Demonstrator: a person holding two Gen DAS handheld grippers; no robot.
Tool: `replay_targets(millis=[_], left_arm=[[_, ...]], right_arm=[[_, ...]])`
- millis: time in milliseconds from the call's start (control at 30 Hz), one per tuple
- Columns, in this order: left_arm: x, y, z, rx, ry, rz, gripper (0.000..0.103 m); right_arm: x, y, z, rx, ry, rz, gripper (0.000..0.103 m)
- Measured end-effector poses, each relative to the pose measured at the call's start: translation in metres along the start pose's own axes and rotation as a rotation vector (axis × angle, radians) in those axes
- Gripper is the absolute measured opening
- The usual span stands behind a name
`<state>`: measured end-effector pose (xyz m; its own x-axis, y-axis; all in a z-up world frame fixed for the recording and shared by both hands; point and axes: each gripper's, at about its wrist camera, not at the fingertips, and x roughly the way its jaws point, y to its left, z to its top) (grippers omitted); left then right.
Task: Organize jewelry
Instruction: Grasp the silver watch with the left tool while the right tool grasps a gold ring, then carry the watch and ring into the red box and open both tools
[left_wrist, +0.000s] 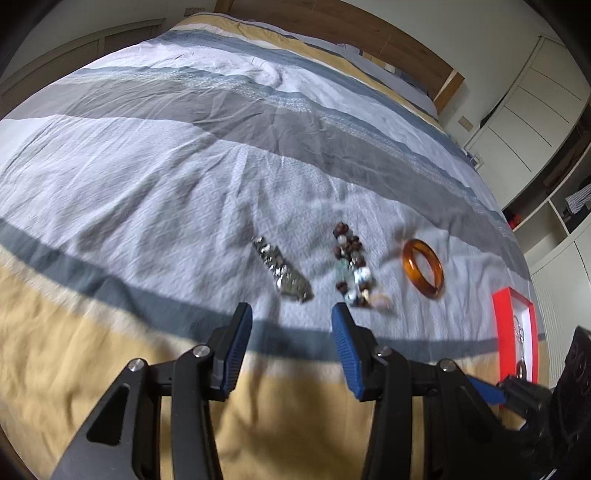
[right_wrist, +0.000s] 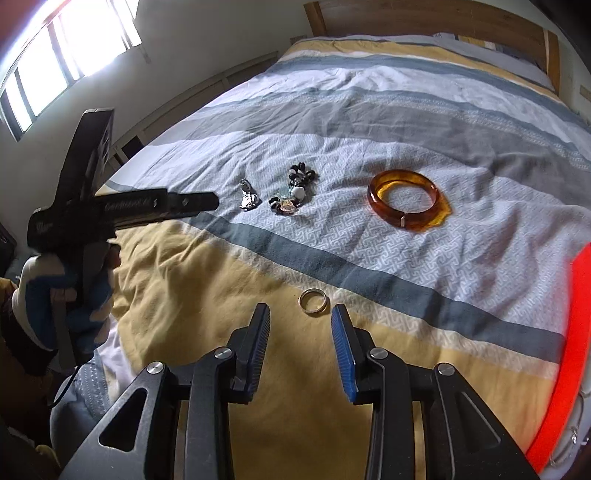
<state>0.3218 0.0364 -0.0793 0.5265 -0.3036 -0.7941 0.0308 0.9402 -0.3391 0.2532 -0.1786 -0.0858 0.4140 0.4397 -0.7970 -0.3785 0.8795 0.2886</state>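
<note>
One bangle (right_wrist: 406, 201), one ring (right_wrist: 313, 301) (small), two bracelets (left_wrist: 351, 264).

Colours on the striped bedspread

Bands of yellow, grey, blue and white are seen on the bedspread (right_wrist: 207, 280); an amber bangle (right_wrist: 406, 201), red-rimmed box (left_wrist: 515, 325) and blue-padded gripper fingers (right_wrist: 341, 354) are shown.

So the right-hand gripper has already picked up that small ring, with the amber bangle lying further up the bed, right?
Not quite. The right wrist view shows the ring lying on the yellow bedcover just beyond the right gripper, whose jaws stand open and empty. The amber bangle does lie further up.
</note>
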Motion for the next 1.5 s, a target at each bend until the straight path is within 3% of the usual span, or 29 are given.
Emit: replay_targets(millis=[200, 467, 700, 800, 833, 900, 1167, 1500], left_arm=[[0.040, 0.002, 0.011, -0.014, 0.044, 0.031, 0.043], [0.058, 0.000, 0.007, 0.039, 0.028, 0.072, 0.041], [0.054, 0.006, 0.001, 0.048, 0.012, 0.088, 0.022], [0.051, 0.007, -0.002, 0.052, 0.010, 0.074, 0.022], [0.050, 0.006, -0.003, 0.058, 0.010, 0.076, 0.022], [0.046, 0.006, -0.006, 0.060, 0.005, 0.074, 0.022], [0.011, 0.004, -0.032, 0.061, -0.009, 0.047, 0.022], [-0.062, -0.018, -0.080, 0.065, -0.039, 0.014, 0.022]], right_arm=[[0.019, -0.008, -0.001, 0.009, 0.020, 0.009, 0.038], [0.036, -0.012, -0.002, 0.026, 0.028, 0.019, 0.039], [0.044, -0.010, -0.003, 0.041, 0.018, 0.009, 0.039], [0.046, -0.007, -0.003, 0.040, 0.017, -0.001, 0.035], [0.047, -0.006, -0.002, 0.038, 0.018, -0.005, 0.033], [0.049, -0.005, -0.001, 0.034, 0.022, -0.021, 0.021], [0.031, 0.001, -0.007, 0.032, 0.004, -0.020, 0.020], [-0.042, 0.032, -0.043, 0.022, -0.057, -0.023, 0.020]])
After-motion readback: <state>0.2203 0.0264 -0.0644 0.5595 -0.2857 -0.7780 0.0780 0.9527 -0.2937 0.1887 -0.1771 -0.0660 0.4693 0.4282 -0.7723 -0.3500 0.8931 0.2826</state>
